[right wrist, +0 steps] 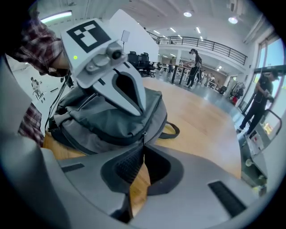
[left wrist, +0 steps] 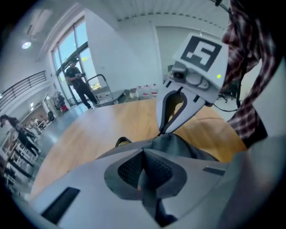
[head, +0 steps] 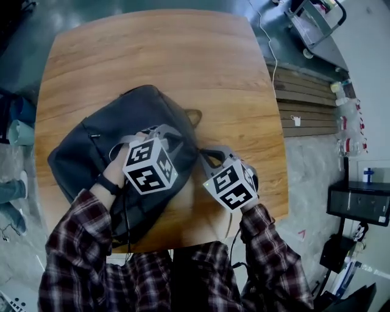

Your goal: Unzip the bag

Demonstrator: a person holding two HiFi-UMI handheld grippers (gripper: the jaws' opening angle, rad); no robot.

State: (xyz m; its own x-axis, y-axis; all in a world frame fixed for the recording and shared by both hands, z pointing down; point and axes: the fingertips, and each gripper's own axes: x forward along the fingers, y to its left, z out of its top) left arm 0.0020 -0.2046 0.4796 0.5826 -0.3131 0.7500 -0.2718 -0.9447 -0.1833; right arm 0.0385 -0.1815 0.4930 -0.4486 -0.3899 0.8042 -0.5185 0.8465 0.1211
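Note:
A dark grey backpack [head: 103, 140] lies flat on the round wooden table [head: 183, 61]. My left gripper [head: 170, 135] rests on the bag's near right part, shut on a fold of its fabric [left wrist: 178, 145]. My right gripper [head: 204, 155] comes in from the right at the bag's edge. In the right gripper view its jaws [right wrist: 143, 146] are pressed together on the small zipper pull [right wrist: 144, 134] hanging from the bag's side zipper. The left gripper [right wrist: 140, 112] shows there too, bearing down on the bag's top. The bag's carry loop [head: 194, 116] lies on the wood beyond.
Bare tabletop stretches beyond and to the right of the bag. Off the table to the right are wooden slats [head: 304, 97], a metal cart [head: 317, 18] and a black box [head: 359, 204]. People stand far off in the hall [right wrist: 263, 103].

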